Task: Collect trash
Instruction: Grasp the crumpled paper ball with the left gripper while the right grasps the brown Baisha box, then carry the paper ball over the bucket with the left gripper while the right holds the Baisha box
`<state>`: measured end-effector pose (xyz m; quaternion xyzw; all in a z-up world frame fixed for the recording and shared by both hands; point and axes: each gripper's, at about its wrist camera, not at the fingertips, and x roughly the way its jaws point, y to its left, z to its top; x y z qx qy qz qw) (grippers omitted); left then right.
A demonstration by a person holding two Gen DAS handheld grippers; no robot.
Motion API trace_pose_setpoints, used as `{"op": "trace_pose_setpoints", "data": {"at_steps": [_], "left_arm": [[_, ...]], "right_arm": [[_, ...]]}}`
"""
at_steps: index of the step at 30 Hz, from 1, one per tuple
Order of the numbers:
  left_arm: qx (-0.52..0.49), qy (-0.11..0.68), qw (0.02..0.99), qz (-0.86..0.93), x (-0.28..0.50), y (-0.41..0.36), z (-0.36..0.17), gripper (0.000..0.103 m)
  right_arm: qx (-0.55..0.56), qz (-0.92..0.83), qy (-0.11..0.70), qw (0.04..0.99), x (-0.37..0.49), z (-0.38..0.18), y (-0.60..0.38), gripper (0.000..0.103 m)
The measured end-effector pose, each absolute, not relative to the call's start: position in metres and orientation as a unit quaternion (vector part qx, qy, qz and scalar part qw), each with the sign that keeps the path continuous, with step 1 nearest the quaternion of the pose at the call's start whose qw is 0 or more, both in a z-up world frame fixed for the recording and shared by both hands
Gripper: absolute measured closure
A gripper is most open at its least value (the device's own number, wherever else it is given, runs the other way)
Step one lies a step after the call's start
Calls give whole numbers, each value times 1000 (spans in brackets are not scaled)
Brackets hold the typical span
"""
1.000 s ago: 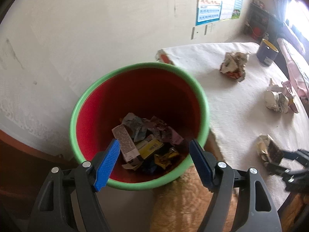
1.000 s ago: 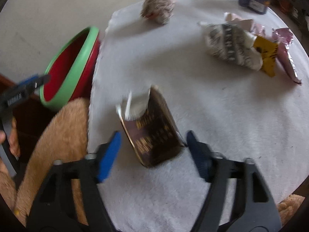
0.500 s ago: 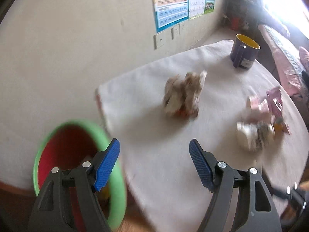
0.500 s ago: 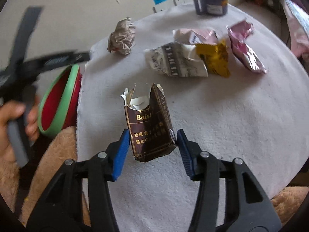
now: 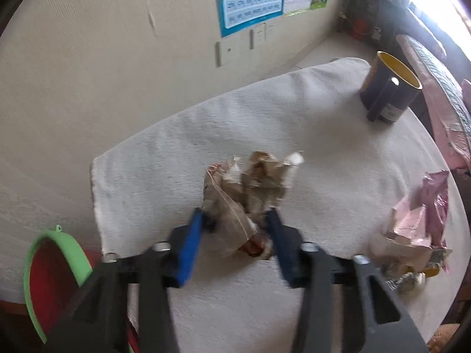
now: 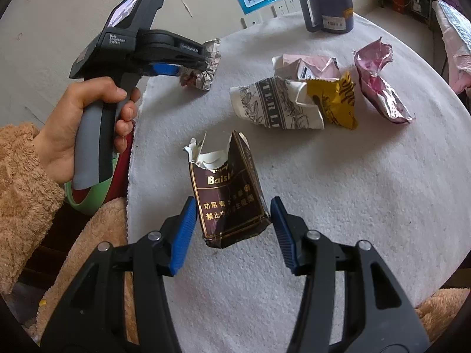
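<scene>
Trash lay scattered over a round desk [image 6: 338,206] draped in a nubbly white cloth. Nearest the right hand-held gripper [image 6: 233,232] stood a torn brown cigarette pack [image 6: 228,194], glossy card with gold lettering and a ragged white mouth, its lower end sitting between the ribbed blue pads [image 6: 183,235]; those pads stood apart, just off either side of the pack, with a sliver of gap on each (no pinch visible). Farther back, the left hand-held gripper [image 6: 188,69] reached a crumpled paper wad [image 6: 206,64], a creased, foil-grey and tan lump near the desk's far left edge. In the left wrist view that wad [image 5: 250,194] sat between the blue pads [image 5: 188,247], which were blurred; they looked close against its near end, but I could not tell whether they pinched it. Midway across the desk lay a flattened white printed carton [image 6: 273,106], touching a crinkled yellow wrapper [image 6: 335,100] and a pale pink packet [image 6: 306,66]; a shiny pink foil bag [image 6: 379,85] lay just beside them. A dark blue mug [image 6: 329,10] with a yellow inside stood upright at the far edge. Off the desk's left side sat a red bucket [image 5: 50,279] with a green rim.
</scene>
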<state>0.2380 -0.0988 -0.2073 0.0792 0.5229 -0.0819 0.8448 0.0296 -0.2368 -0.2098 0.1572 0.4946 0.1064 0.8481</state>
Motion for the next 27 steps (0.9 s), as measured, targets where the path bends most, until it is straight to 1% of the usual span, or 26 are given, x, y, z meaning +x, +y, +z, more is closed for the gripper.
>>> {"op": "trace_pose_setpoints", "data": {"at_steps": [2, 3, 5, 7, 9, 11, 14, 19, 27], "left_arm": [[91, 521, 844, -85, 235, -102, -206, 74], [92, 522, 844, -87, 234, -102, -206, 75], [83, 524, 843, -90, 233, -101, -203, 80], [65, 528, 841, -95, 231, -95, -199, 87], [52, 526, 843, -99, 226, -90, -193, 90], [46, 517, 849, -100, 215, -82, -184, 96], [41, 508, 855, -98, 201, -71, -176, 97], [48, 490, 866, -90, 155, -51, -161, 97], [106, 437, 890, -80, 90, -37, -127, 97]], "right_arm": [[156, 106, 493, 849, 29, -209, -237, 53], [156, 106, 492, 850, 29, -208, -237, 53], [154, 104, 490, 851, 28, -208, -237, 53], [154, 103, 490, 852, 29, -208, -238, 53], [152, 101, 489, 853, 29, -208, -238, 53], [150, 99, 485, 856, 28, -207, -238, 53], [149, 97, 482, 858, 27, -205, -239, 53], [148, 95, 482, 858, 26, -206, -238, 53], [135, 84, 476, 865, 23, -202, -234, 53]]}}
